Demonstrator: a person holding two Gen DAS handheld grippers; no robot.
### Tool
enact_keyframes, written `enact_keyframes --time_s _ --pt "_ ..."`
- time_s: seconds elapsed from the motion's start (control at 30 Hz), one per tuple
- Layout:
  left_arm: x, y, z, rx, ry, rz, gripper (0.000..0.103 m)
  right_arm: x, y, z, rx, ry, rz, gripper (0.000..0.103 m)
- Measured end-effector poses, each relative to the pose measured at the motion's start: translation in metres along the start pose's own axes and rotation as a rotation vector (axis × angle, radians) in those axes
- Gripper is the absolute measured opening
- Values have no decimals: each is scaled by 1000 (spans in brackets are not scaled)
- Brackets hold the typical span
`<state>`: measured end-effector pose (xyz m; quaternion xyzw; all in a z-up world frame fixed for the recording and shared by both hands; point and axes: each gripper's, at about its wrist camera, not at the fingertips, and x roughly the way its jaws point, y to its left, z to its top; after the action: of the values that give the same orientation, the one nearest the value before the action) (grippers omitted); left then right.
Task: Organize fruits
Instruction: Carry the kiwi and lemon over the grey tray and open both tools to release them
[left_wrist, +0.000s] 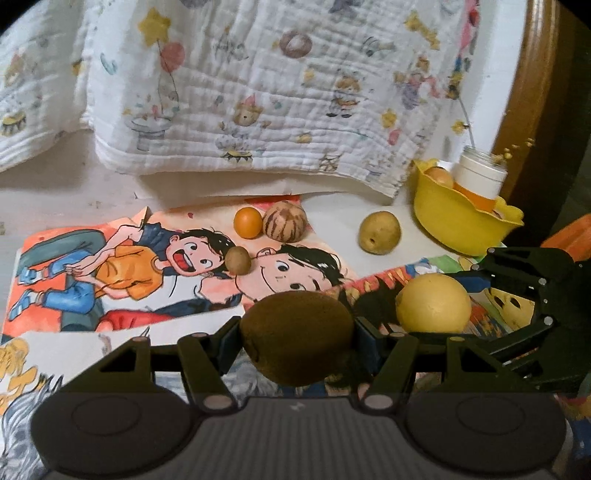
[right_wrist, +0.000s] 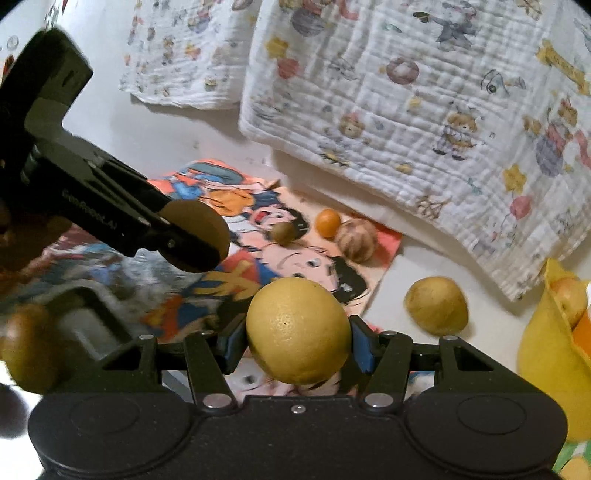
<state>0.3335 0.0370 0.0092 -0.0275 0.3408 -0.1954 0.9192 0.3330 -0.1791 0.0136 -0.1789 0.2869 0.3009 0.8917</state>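
My left gripper (left_wrist: 297, 338) is shut on a brown kiwi (left_wrist: 297, 336), held above the cartoon posters. My right gripper (right_wrist: 298, 341) is shut on a yellow lemon (right_wrist: 298, 330); that lemon also shows in the left wrist view (left_wrist: 434, 308), just right of the kiwi. The kiwi appears blurred at the left edge of the right wrist view (right_wrist: 29, 347). A yellow bowl (left_wrist: 454, 225) at the right holds an orange and other fruit. On the surface lie a small orange (left_wrist: 247, 222), a striped round fruit (left_wrist: 285, 220), a small kiwi (left_wrist: 238, 260) and a yellow-brown fruit (left_wrist: 380, 232).
A patterned white cloth (left_wrist: 258, 92) hangs over the back edge. Cartoon posters (left_wrist: 122, 280) cover the white surface. A white jar (left_wrist: 480, 173) stands in the bowl. A wooden chair back (left_wrist: 528, 96) rises at the far right.
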Motion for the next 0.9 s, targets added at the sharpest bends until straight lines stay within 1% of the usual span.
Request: enact_keyframes --time_s 0.13,0.33,0.57,0.9 --pt "-19 -4 -11 19 -16 -9 68 -19 10 -3 43 -12 47 59" --pt "-35 -7 -30 28 -17 -24 68 -36 34 -12 25 -3 83 59" --pt "-41 -13 -47 37 -2 -28 68 -39 55 -28 14 22 101 59" --pt "-48 -23 -65 73 13 -22 68 -41 62 -38 27 28 107 59"
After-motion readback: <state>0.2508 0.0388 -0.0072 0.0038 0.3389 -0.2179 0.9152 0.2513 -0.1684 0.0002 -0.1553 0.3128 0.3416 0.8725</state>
